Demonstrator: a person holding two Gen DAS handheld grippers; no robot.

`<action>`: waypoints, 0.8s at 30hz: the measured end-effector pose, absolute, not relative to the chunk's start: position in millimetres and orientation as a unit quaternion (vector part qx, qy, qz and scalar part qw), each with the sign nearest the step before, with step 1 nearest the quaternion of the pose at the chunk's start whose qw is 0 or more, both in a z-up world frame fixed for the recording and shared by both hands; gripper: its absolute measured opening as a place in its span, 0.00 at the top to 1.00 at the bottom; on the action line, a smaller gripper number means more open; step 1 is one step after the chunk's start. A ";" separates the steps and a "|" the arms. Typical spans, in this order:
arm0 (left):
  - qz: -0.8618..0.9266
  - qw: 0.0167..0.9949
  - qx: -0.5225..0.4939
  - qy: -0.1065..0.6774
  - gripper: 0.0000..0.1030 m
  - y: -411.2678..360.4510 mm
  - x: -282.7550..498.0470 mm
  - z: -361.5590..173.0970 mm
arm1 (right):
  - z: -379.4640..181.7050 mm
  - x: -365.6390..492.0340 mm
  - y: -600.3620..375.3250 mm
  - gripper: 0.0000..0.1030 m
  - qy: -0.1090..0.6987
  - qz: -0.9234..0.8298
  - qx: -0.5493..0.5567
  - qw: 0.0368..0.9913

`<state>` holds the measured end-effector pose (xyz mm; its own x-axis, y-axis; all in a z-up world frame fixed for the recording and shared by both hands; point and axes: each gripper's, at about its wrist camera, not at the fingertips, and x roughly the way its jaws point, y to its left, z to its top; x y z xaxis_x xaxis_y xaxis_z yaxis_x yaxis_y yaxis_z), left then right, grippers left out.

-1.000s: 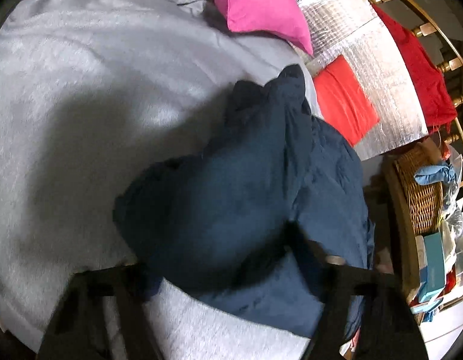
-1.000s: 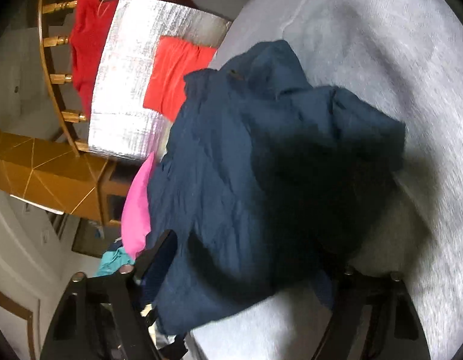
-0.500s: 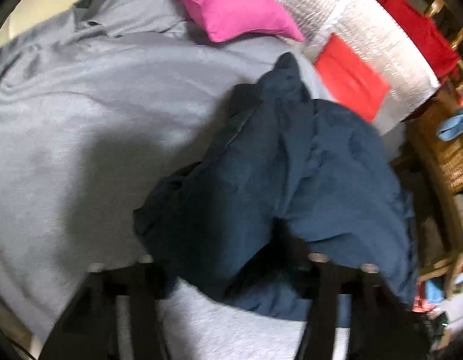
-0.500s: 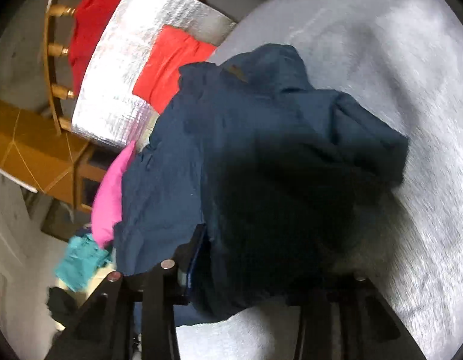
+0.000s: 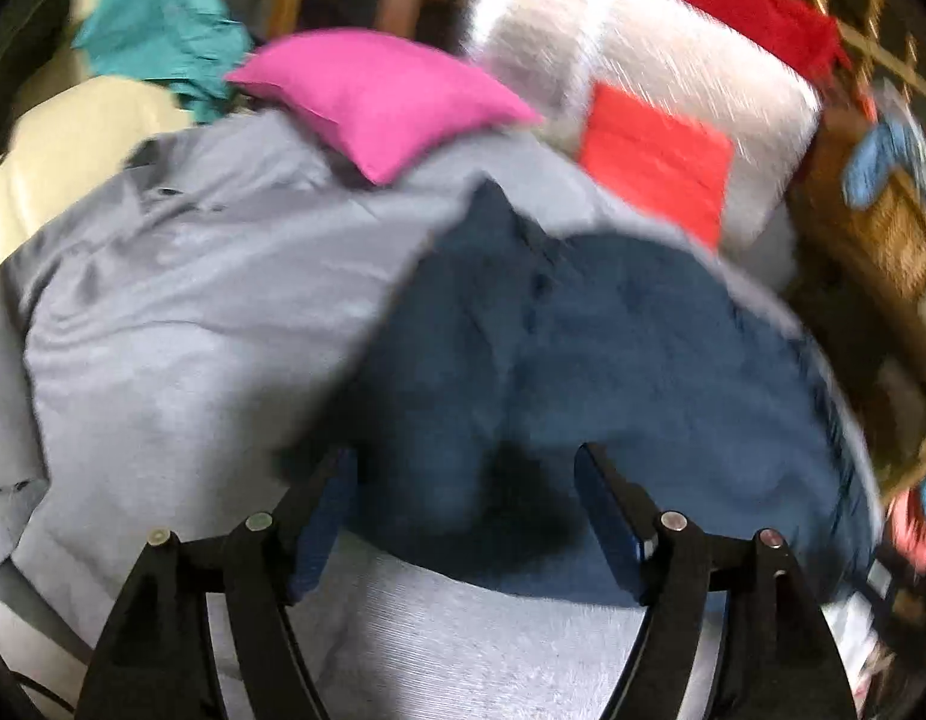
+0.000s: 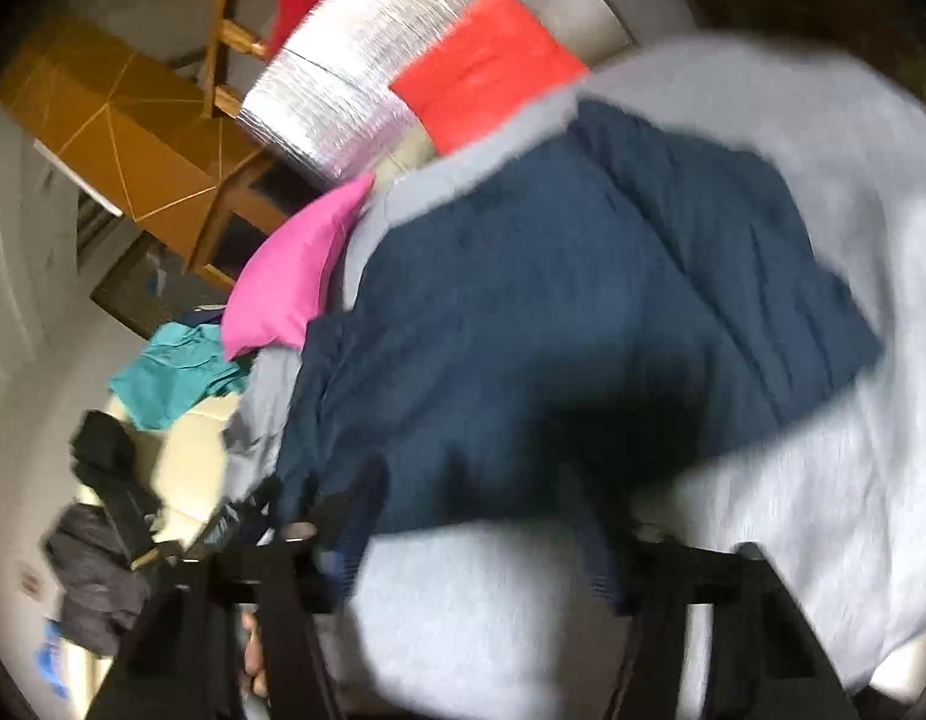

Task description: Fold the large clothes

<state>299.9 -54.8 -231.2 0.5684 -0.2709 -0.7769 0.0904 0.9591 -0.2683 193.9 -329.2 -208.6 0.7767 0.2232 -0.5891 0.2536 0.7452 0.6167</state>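
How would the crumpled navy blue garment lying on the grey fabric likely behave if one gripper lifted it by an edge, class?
The crumpled navy blue garment would probably hang floppy: it lies in soft folds and humps. It likely drapes and unfolds rather than keeping shape, since its layers sit loosely. It probably would not slide far on the grey fabric, which looks matte.

light: dim indoor, soft | shadows: dark under fingers | blur: motion smear, both views | edges: fisheye-bent, black corners
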 end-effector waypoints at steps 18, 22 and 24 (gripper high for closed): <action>-0.081 0.935 0.048 0.341 0.19 -53.6 230.2 -134.6 | -162.3 165.0 -307.4 0.32 0.340 -0.057 0.249 0.905; -0.077 0.948 0.039 0.305 0.14 -40.1 205.7 -88.0 | -118.0 139.6 -288.0 0.27 0.324 -0.090 0.187 0.923; -0.074 0.953 0.037 0.290 0.14 -33.3 194.5 -67.4 | -98.6 129.1 -273.2 0.22 0.308 -0.109 0.145 0.934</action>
<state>194.5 -33.3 -67.4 0.8207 -0.1193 -0.5588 0.1620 0.9864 0.0273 129.1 -273.2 -98.6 0.7864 -0.1142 -0.6071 0.2932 0.9340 0.2040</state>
